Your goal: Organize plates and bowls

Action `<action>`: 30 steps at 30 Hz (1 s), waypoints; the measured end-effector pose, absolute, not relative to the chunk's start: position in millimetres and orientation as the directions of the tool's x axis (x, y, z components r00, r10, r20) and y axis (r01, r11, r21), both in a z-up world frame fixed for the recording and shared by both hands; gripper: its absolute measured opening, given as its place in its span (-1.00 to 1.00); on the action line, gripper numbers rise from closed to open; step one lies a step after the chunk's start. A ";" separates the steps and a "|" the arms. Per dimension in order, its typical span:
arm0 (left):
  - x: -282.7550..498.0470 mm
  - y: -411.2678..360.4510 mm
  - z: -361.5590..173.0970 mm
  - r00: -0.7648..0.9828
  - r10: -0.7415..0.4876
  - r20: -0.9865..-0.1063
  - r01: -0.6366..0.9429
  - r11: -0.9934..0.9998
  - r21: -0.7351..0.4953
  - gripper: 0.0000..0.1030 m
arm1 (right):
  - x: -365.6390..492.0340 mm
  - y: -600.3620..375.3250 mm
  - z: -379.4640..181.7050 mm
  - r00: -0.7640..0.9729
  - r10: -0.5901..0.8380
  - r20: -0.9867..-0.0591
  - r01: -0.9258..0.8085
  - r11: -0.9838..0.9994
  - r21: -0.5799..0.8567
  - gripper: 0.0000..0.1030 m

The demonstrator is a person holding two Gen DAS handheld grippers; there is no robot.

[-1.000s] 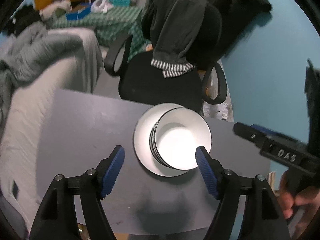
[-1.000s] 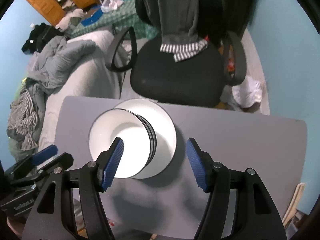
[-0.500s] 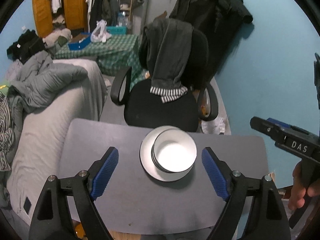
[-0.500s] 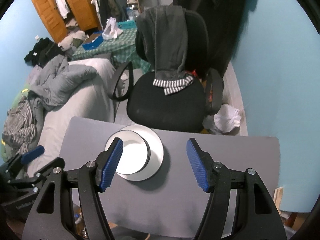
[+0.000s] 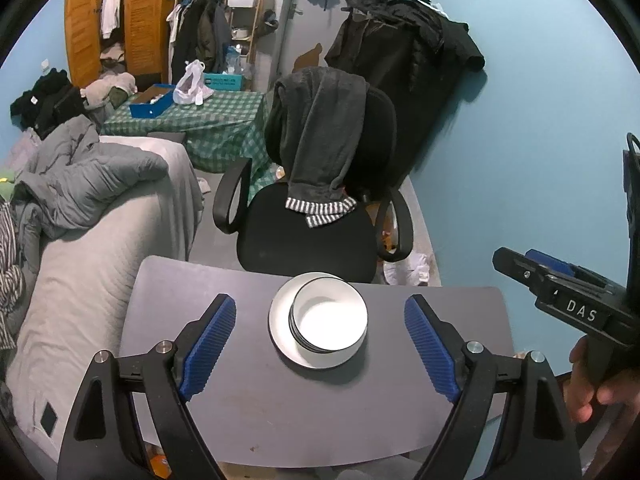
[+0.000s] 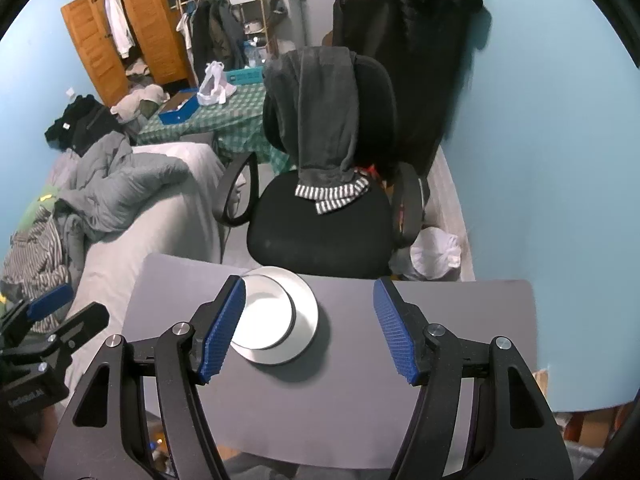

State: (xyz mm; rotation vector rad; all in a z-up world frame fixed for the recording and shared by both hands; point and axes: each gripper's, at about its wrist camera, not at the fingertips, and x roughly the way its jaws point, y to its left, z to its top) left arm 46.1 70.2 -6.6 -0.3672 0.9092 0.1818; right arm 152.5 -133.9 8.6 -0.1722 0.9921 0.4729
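Note:
A stack of white bowls point(image 5: 328, 322) sits on a white plate point(image 5: 279, 322) on the grey table point(image 5: 256, 408), toward its far edge. It also shows in the right wrist view, bowls point(image 6: 262, 318) on the plate point(image 6: 304, 312). My left gripper point(image 5: 318, 344) is open and empty, held well above and short of the stack. My right gripper point(image 6: 310, 330) is open and empty, above the table just right of the stack. The right gripper's body shows at the right edge of the left wrist view point(image 5: 576, 300).
A black office chair point(image 5: 316, 232) draped with a grey garment stands just beyond the table's far edge. A bed with grey covers point(image 5: 80, 240) lies to the left. A blue wall point(image 5: 540, 160) is to the right. A checked table point(image 5: 208, 120) and wardrobe stand further back.
Both grippers have pulled back and up from the stack, so the bowls and plate look smaller and more of the room shows. The stack has stayed put.

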 end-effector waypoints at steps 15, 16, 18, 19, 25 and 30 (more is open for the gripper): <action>39.8 68.4 -6.4 0.592 -0.025 -0.805 -0.304 0.919 -0.252 0.70 | 146.9 -133.1 5.6 0.435 0.302 -0.848 -0.460 0.884 0.080 0.27; 39.7 68.4 -6.7 0.592 -0.023 -0.806 -0.305 0.919 -0.251 0.70 | 147.2 -132.2 5.8 0.434 0.304 -0.848 -0.461 0.884 0.081 0.27; 39.7 68.4 -7.1 0.592 -0.022 -0.806 -0.305 0.919 -0.249 0.70 | 146.0 -133.1 5.1 0.436 0.307 -0.846 -0.463 0.882 0.081 0.27; 39.7 68.6 -6.8 0.592 -0.022 -0.806 -0.305 0.919 -0.249 0.70 | 145.8 -133.3 5.0 0.434 0.306 -0.847 -0.463 0.883 0.082 0.27; 40.9 69.0 -6.9 0.590 -0.018 -0.807 -0.317 0.914 -0.252 0.70 | 145.9 -132.5 4.5 0.424 0.313 -0.850 -0.462 0.882 0.094 0.27; 41.3 69.2 -6.1 0.587 -0.015 -0.809 -0.319 0.915 -0.248 0.70 | 145.8 -132.3 4.6 0.423 0.310 -0.851 -0.461 0.883 0.093 0.27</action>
